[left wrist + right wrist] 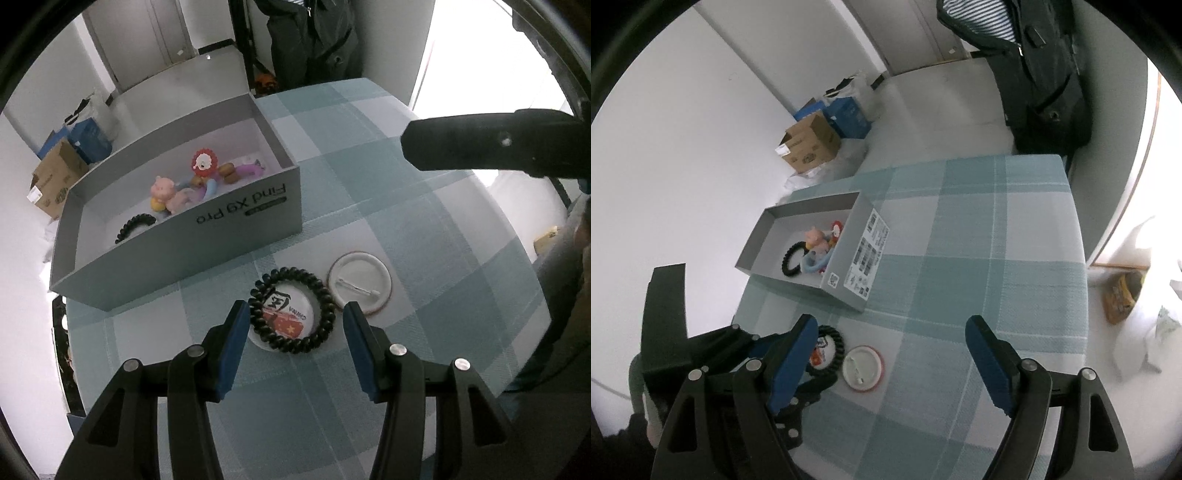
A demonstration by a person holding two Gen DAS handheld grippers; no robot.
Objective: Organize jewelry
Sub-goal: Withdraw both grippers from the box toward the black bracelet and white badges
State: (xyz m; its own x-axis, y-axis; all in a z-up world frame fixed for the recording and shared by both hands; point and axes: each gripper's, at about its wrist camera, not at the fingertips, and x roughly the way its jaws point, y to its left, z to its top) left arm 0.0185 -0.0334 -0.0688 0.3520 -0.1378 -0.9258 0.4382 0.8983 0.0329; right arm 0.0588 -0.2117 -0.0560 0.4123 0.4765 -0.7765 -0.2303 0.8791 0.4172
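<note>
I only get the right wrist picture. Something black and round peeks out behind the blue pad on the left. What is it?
Observer: A black coiled hair ring. The left wrist view shows it whole, lying on top of a round badge.
Operator: Is that badge plain white?
Observer: No, its face is printed, with a red flag with yellow stars across the lower part.
Operator: Are the other tongs gripping the ring?
Observer: No. The left tongs stand open, one pad on each side of the ring, and they are not squeezing it.
</note>
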